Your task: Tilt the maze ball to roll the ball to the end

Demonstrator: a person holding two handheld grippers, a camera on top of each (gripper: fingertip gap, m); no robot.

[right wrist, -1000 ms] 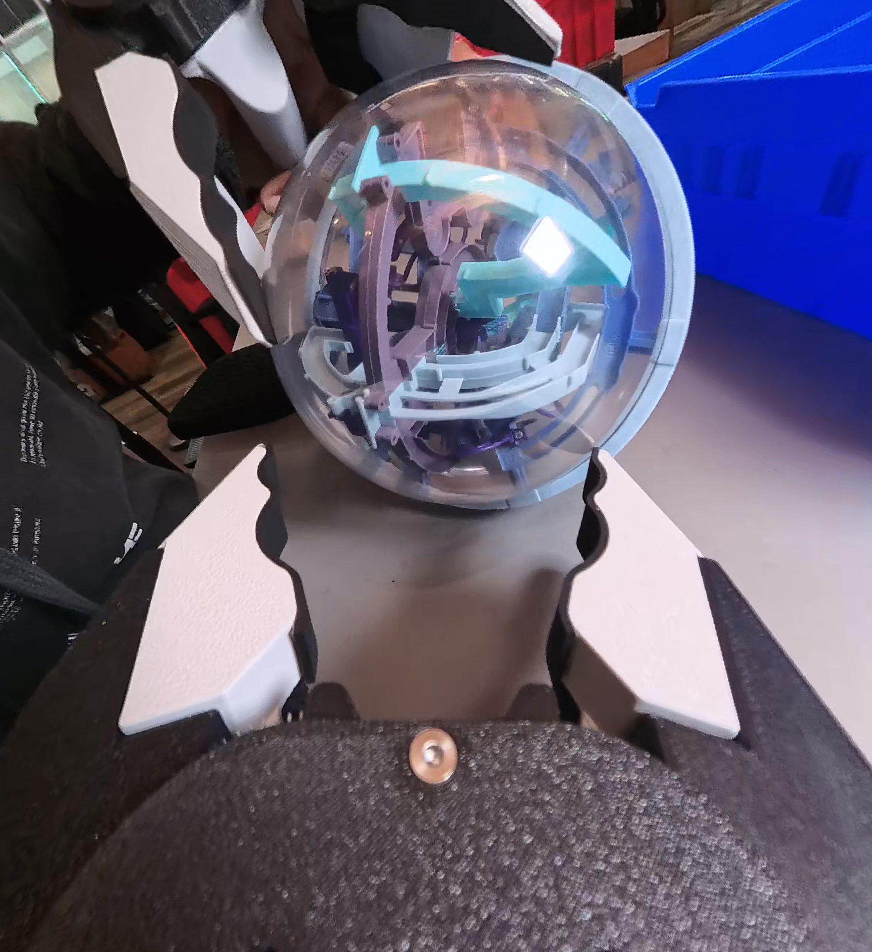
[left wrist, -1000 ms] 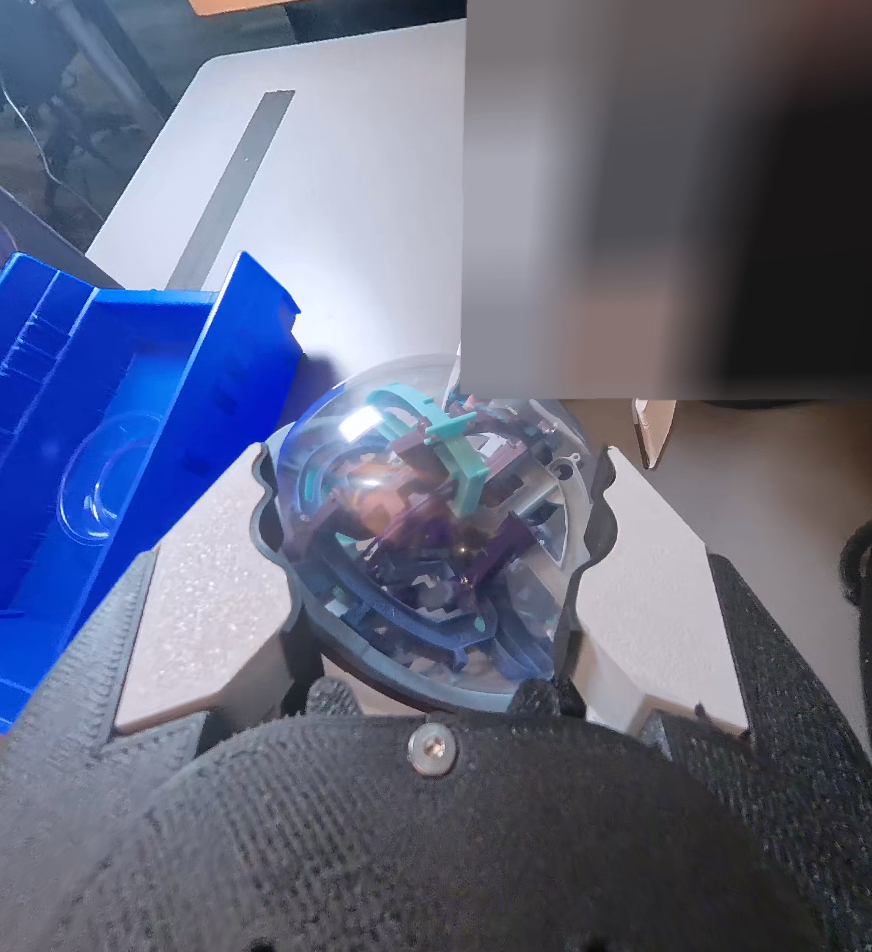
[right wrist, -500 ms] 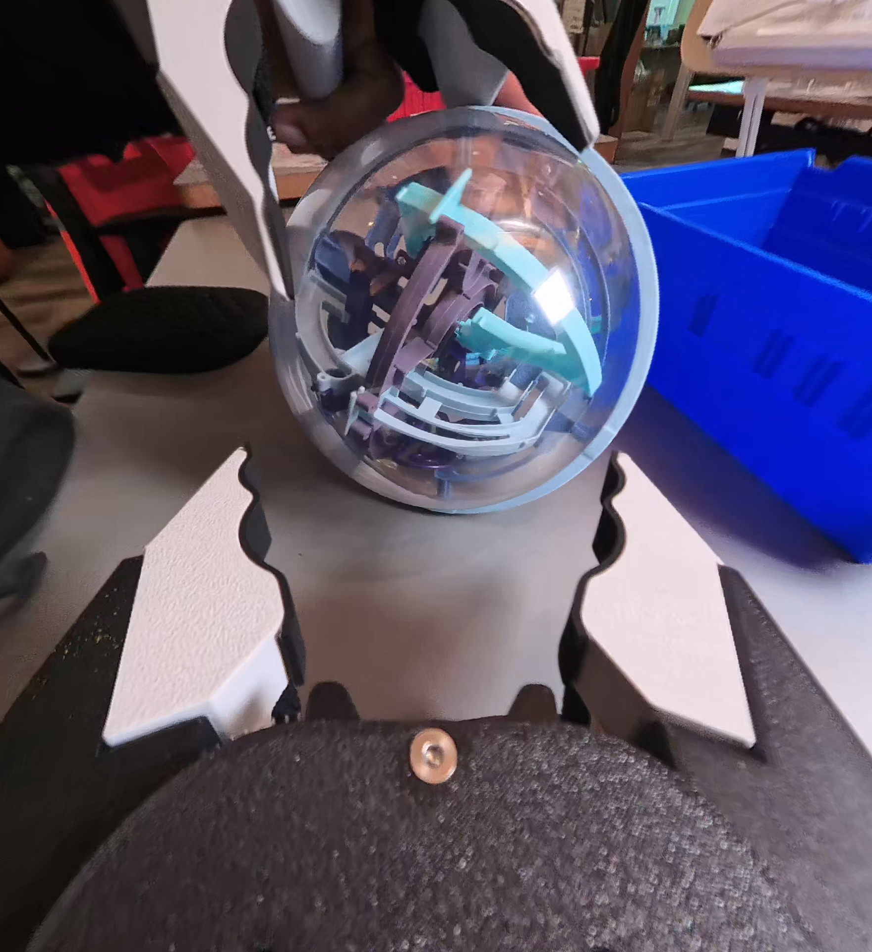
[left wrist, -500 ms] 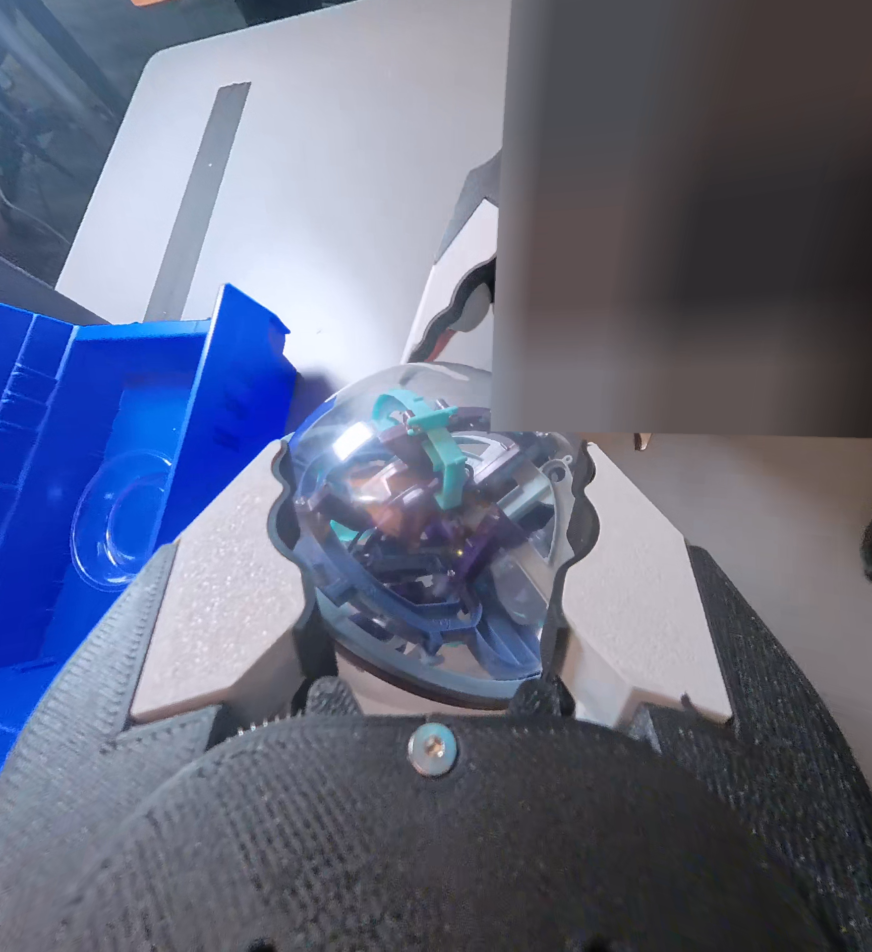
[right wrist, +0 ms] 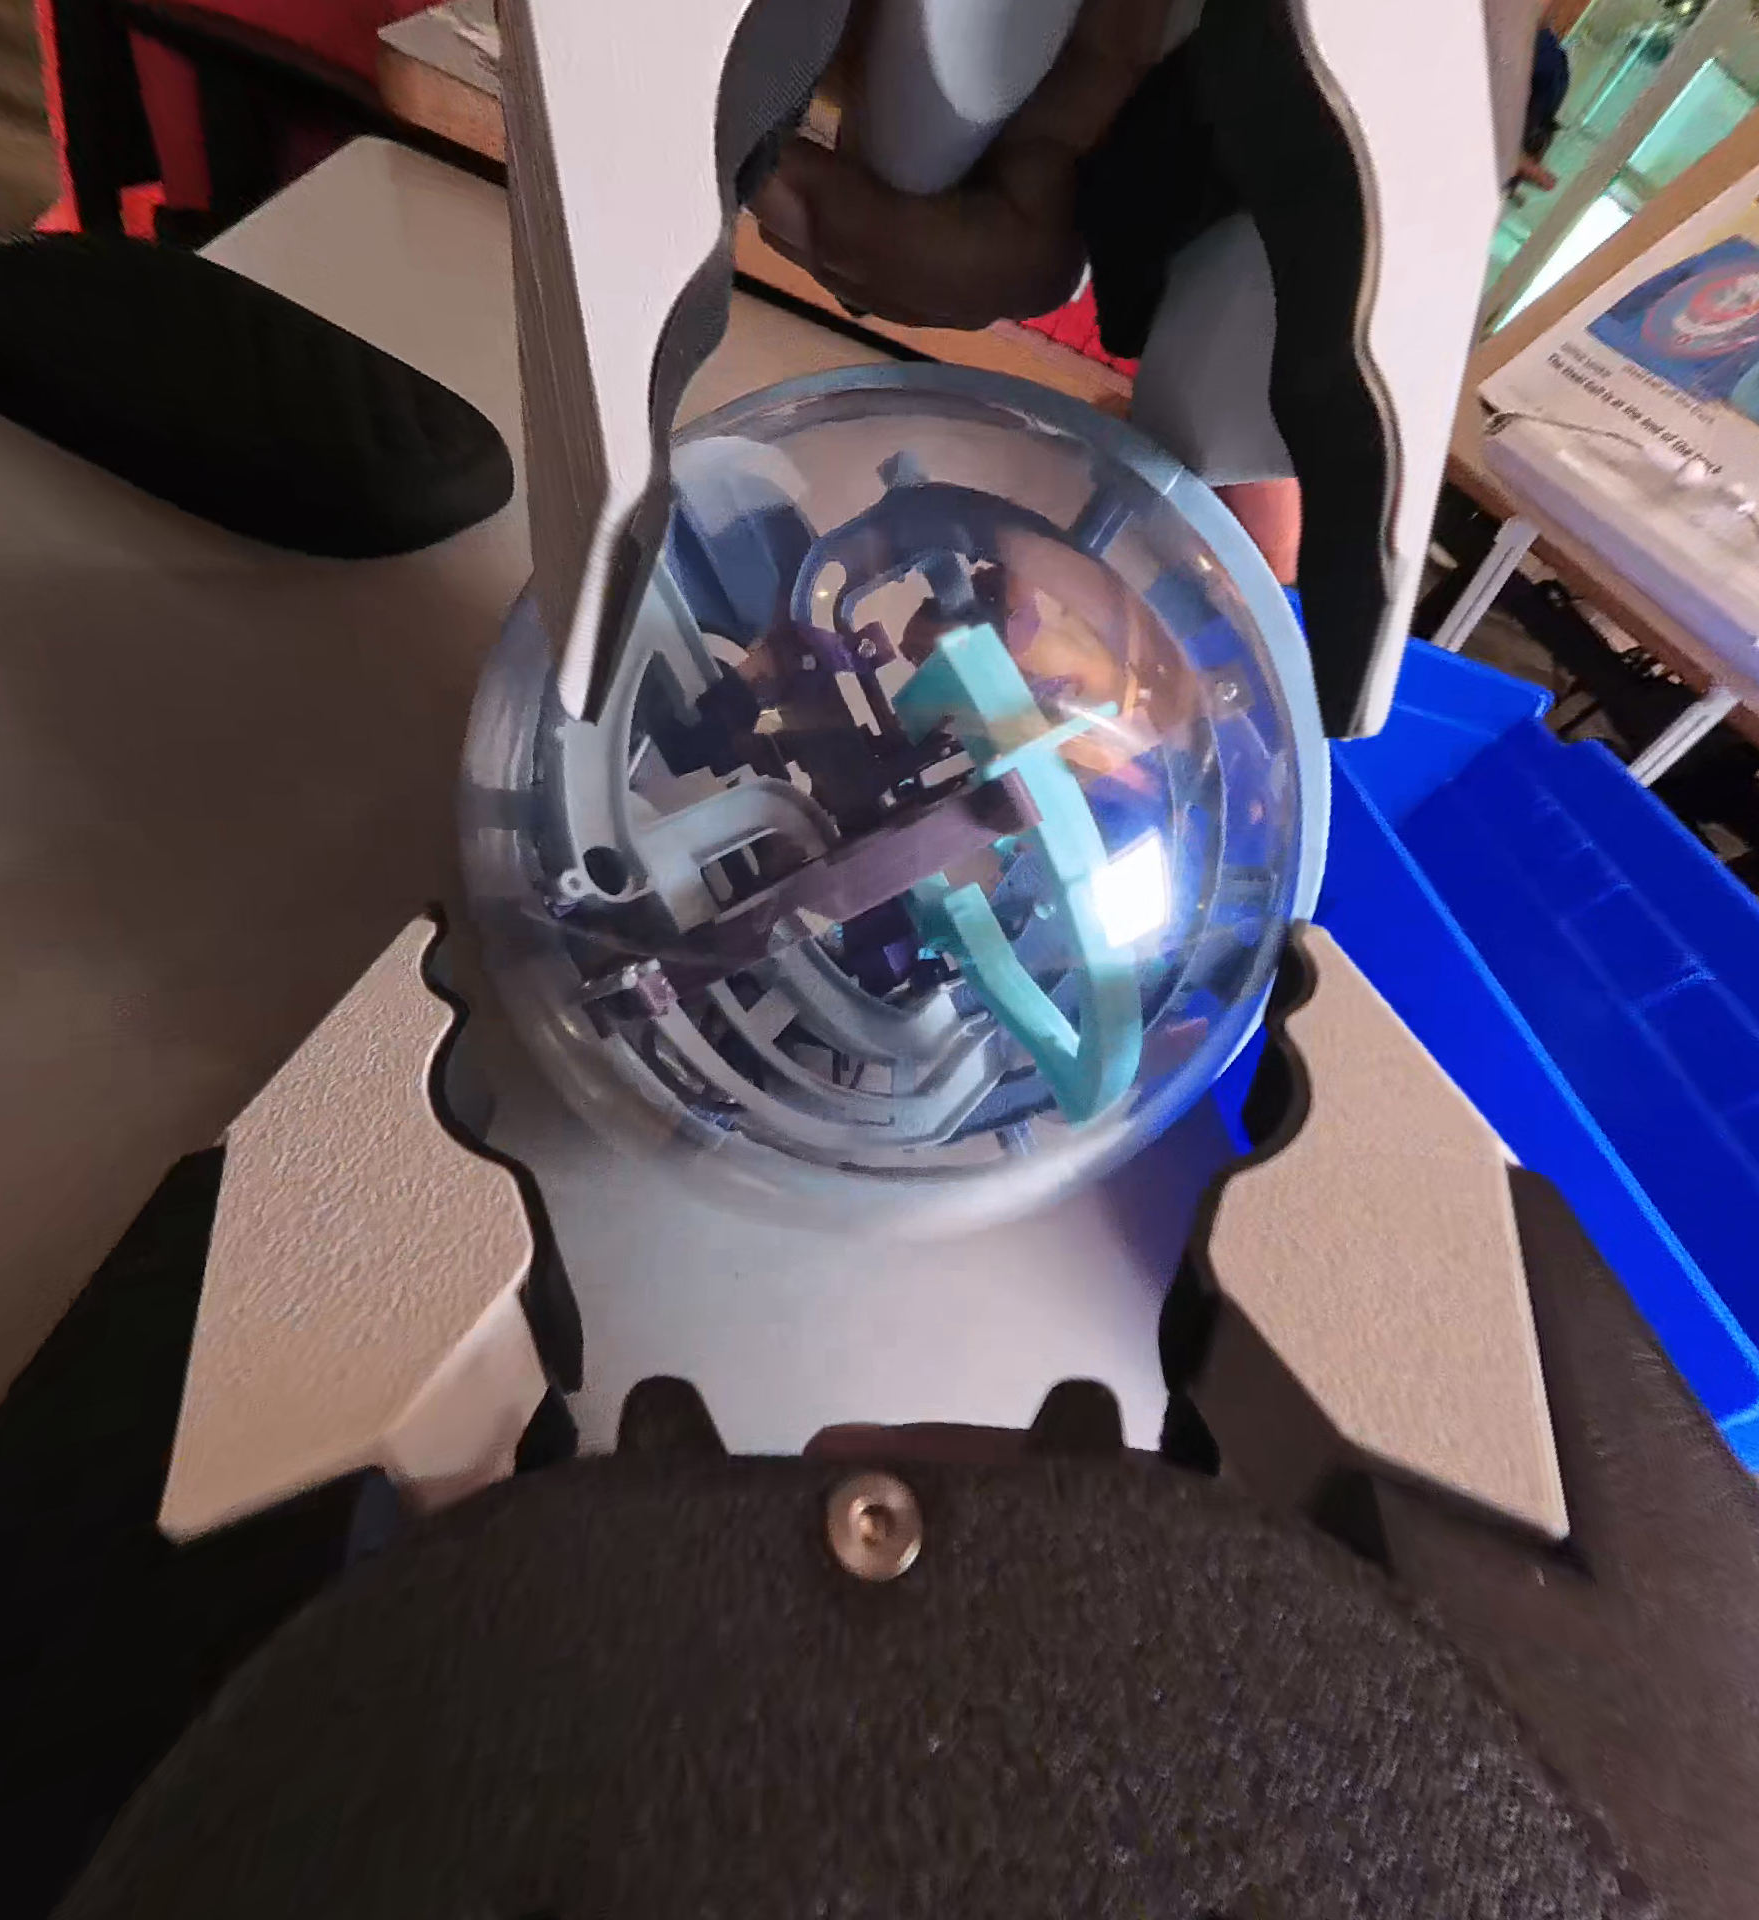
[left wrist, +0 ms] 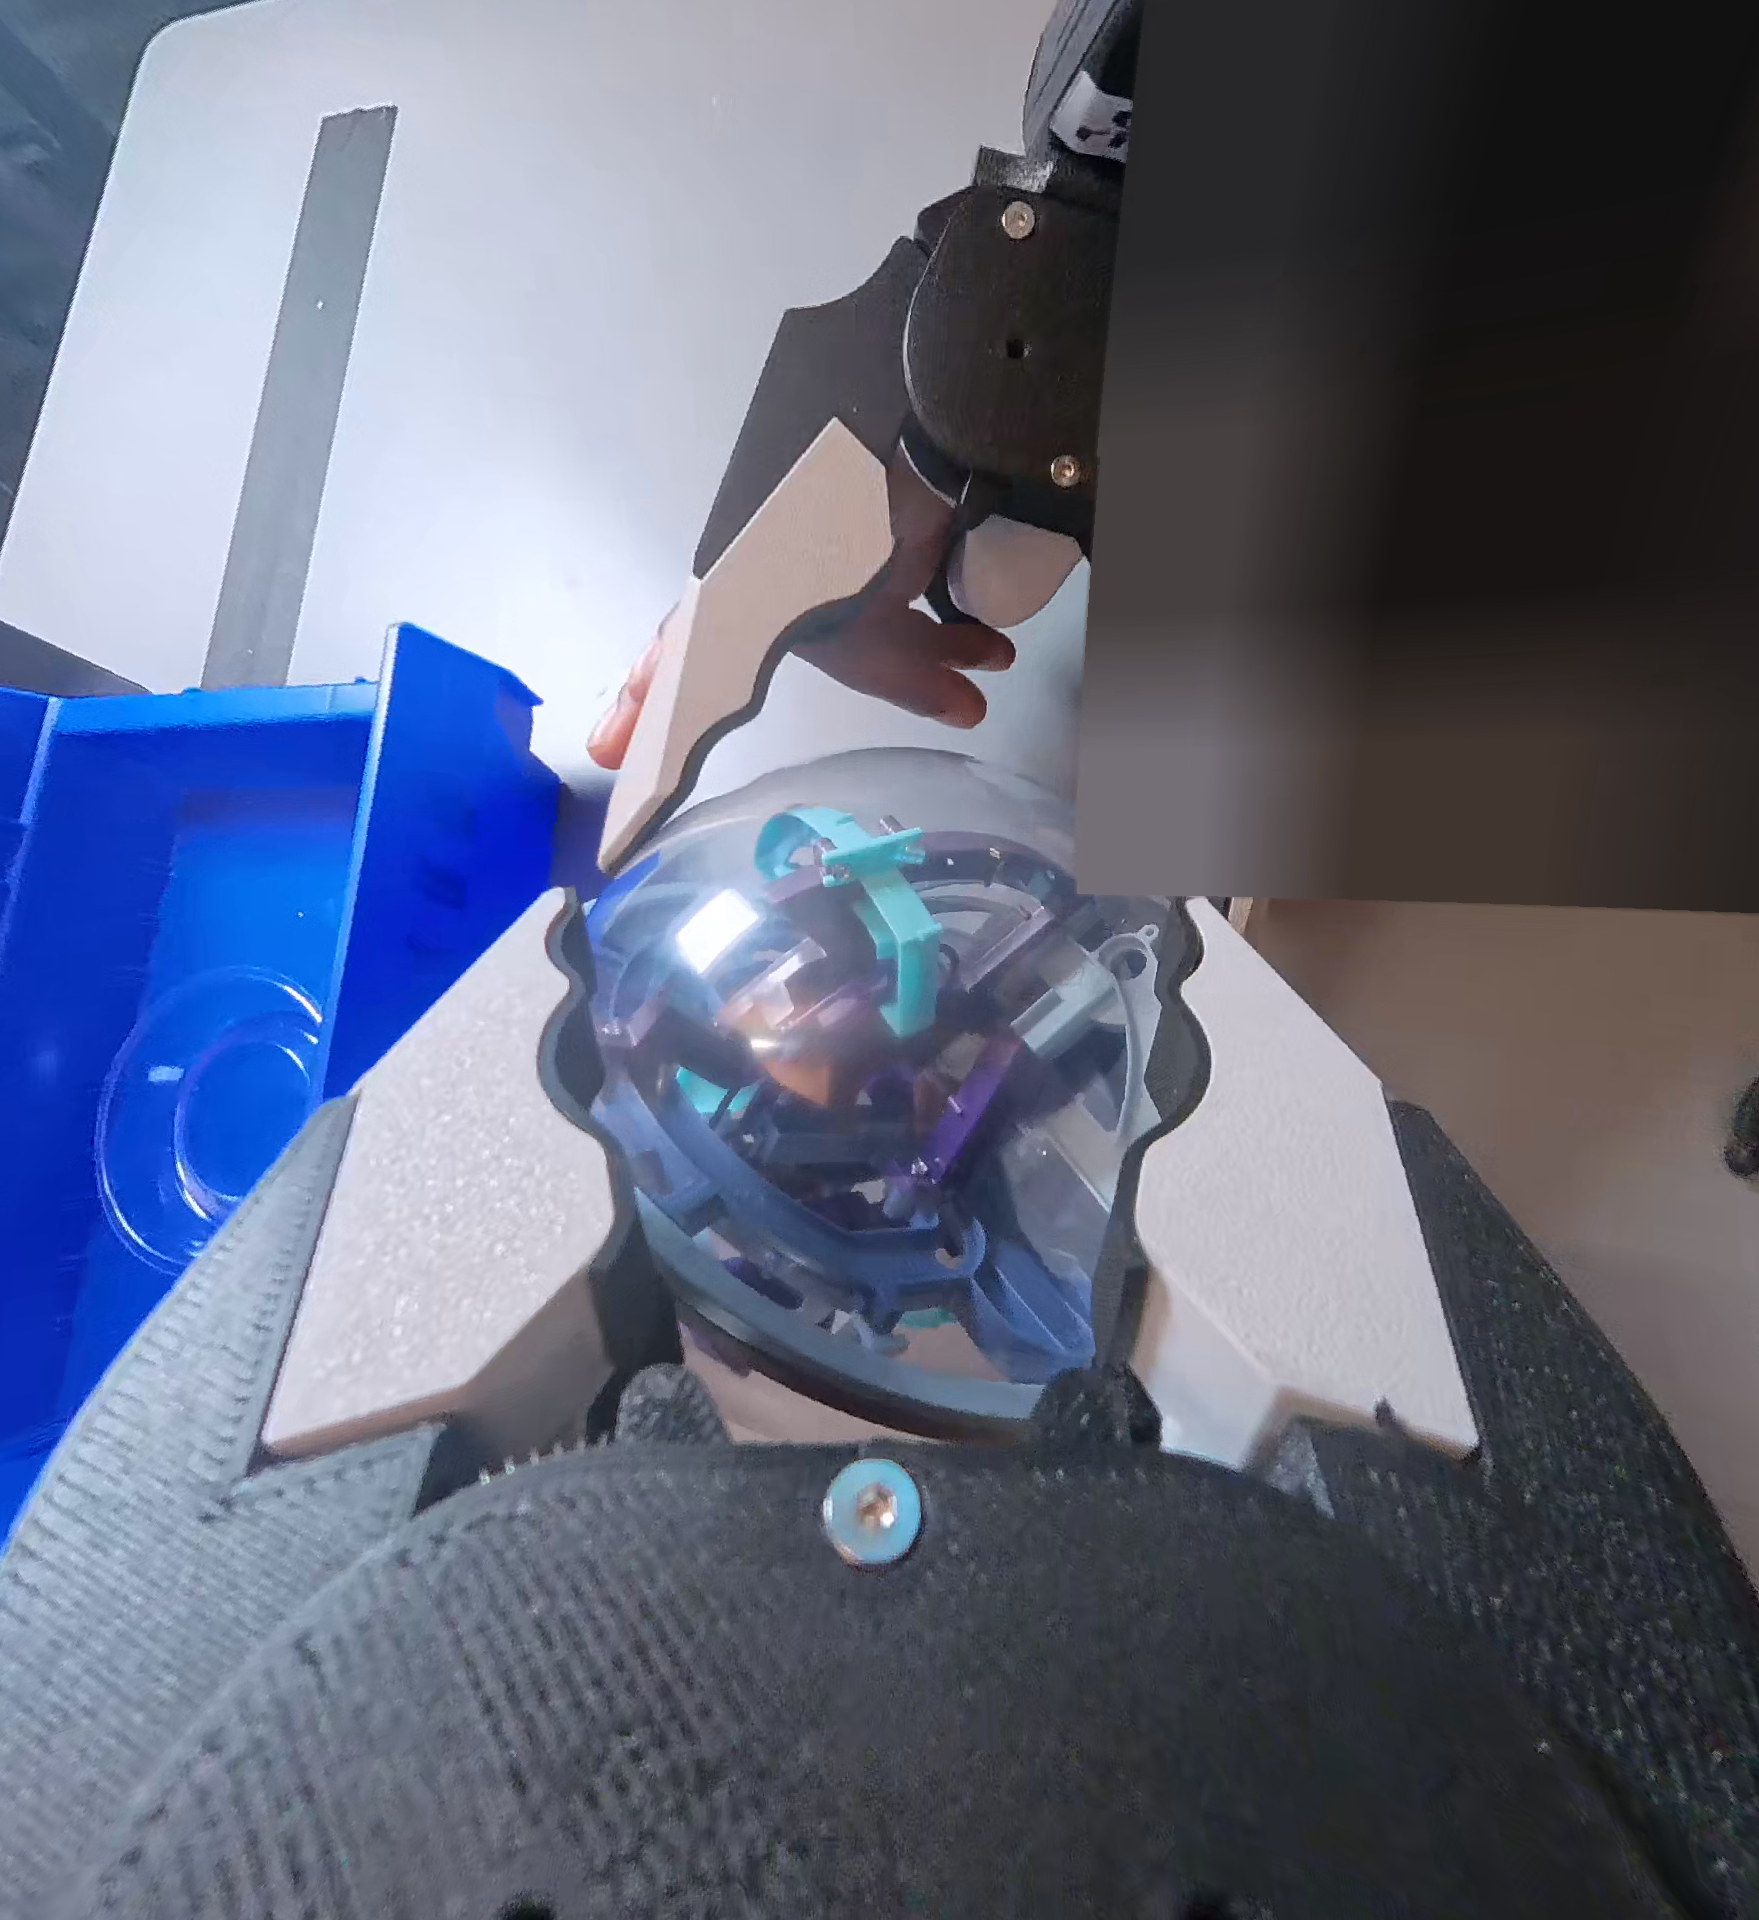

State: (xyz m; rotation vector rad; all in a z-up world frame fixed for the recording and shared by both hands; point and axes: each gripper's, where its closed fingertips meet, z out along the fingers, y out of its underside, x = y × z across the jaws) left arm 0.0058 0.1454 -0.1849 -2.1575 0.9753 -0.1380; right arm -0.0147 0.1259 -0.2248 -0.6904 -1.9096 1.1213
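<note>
On the pale grey table (left wrist: 563, 312), beside a blue plastic bin (left wrist: 231, 935) at left, the left gripper (left wrist: 870, 1039) pinches the clear plastic maze ball (right wrist: 885, 800); the right gripper (right wrist: 870, 1091) spreads around it. The small ball isn't visible, so progress is unclear.

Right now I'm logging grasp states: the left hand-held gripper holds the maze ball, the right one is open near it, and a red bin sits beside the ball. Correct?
Not quite: the bin is blue, not red, as both wrist views show. The rest stands: the left hand-held gripper is closed around the maze ball, and the right hand-held gripper is open close to it.
</note>
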